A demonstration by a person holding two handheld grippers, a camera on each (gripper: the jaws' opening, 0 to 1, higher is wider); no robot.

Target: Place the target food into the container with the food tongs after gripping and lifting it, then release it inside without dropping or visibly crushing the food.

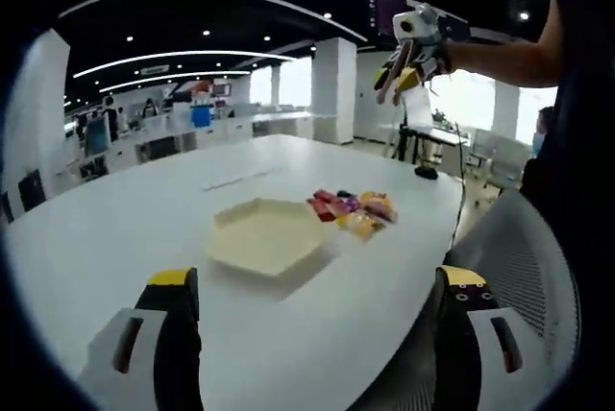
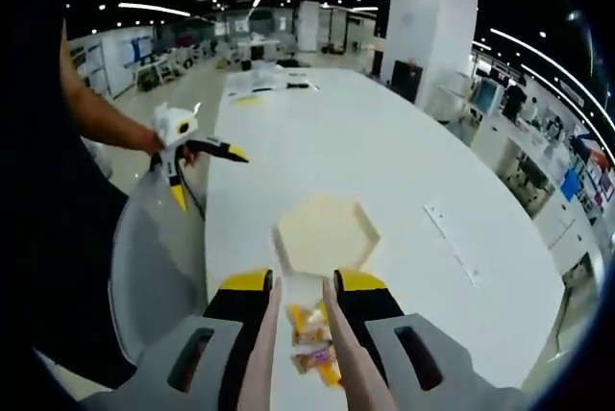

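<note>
— Tongs on the right, the right tongs (image 2: 303,281), are clamped on the food tongs (image 2: 261,334), whose two arms stand a little apart with nothing between their tips. The left tongs (image 1: 317,277) are spread wide and empty.

— And the food?

— A small heap of wrapped snacks (image 1: 354,209) on the desk (image 2: 384,142), just beside the hexagonal container (image 1: 264,236), none in it. From the left gripper view the right tongs hang high above the desk.

— So what might go wrong?

— I'd say the pick. The wrappers look slick and lie piled together, so a shallow bite could let one slip out on the lift, or drag a neighbour along.

— Squeeze harder, then?

— That risks crushing it. Also, the container looks light and shallow; a nudge from the tips could slide it, and nothing is steadying it.
</note>
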